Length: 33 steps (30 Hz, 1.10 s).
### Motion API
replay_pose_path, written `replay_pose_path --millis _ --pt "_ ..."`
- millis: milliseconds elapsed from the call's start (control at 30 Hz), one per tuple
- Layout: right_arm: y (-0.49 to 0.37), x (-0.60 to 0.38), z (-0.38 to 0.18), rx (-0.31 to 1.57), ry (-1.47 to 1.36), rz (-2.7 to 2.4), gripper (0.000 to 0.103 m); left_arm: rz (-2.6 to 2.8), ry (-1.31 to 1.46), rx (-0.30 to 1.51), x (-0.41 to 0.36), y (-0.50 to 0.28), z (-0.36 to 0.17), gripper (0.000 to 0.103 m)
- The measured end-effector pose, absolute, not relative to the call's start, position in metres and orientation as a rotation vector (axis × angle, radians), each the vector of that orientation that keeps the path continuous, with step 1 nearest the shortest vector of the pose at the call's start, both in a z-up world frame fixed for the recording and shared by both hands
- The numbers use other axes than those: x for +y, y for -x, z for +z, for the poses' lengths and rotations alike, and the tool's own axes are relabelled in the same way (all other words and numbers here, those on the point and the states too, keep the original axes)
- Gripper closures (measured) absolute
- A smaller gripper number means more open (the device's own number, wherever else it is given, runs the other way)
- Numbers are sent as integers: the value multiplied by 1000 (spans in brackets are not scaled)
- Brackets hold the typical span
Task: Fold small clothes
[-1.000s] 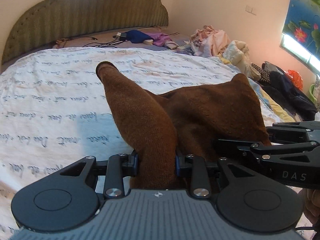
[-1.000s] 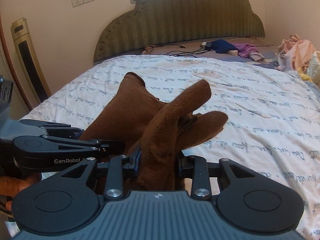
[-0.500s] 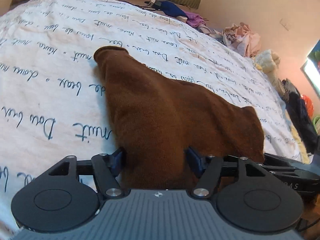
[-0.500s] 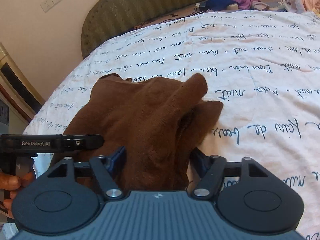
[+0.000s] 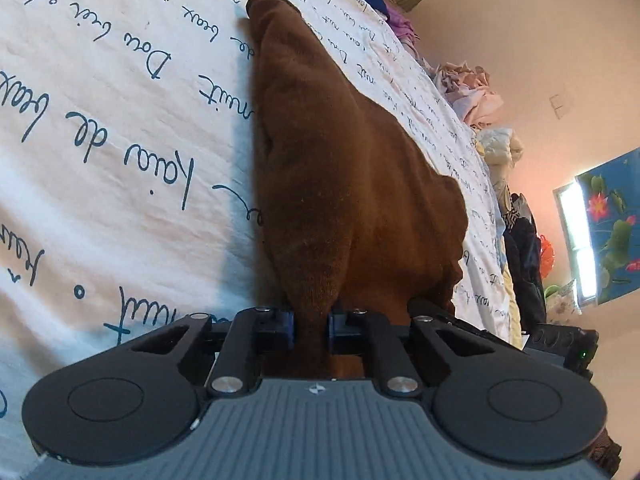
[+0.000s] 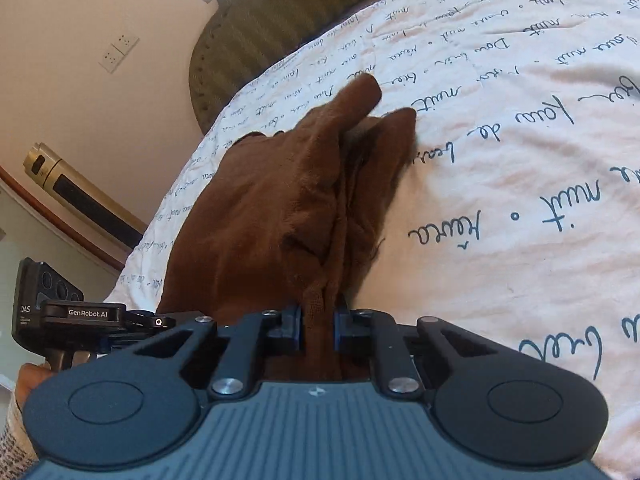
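Observation:
A small brown fleece garment [image 5: 344,184] lies stretched on the white bedsheet with blue script [image 5: 120,128]. My left gripper [image 5: 311,330] is shut on its near edge, with cloth bunched between the blue pads. In the right wrist view the same brown garment [image 6: 288,208] is creased, with two pointed ends at its far side. My right gripper [image 6: 319,326] is shut on a pinched fold of its near edge. The left gripper's body [image 6: 80,316] shows at the left of the right wrist view. The right gripper's body [image 5: 560,344] shows at the right of the left wrist view.
A green padded headboard [image 6: 280,12] stands at the far end of the bed. A pile of clothes [image 5: 476,96] lies at the bed's right side, with dark clothes [image 5: 524,256] nearer. A gold heater [image 6: 80,188] stands by the left wall.
Both grippers opened wide half a second ago while lowering the garment and have now shut on its near edge. Both cameras have tilted down and come closer to the bed.

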State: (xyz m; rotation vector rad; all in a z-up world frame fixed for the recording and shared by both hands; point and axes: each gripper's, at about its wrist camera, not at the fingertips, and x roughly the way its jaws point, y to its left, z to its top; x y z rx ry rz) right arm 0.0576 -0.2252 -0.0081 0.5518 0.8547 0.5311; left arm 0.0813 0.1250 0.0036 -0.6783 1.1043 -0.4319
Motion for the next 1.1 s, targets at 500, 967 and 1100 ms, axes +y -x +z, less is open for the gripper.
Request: replay_pose_path --millis 500,967,1100 --pt "-21 -208 -1 899 -399 490 68 -440 645 1134 140 -34 -4 79" --pt "-81 -211 21 828 -335 357 61 -317 311 964 93 -86 48 27" --pt "-82 -199 26 817 -267 319 80 -334 376 1002 88 -104 23 52"
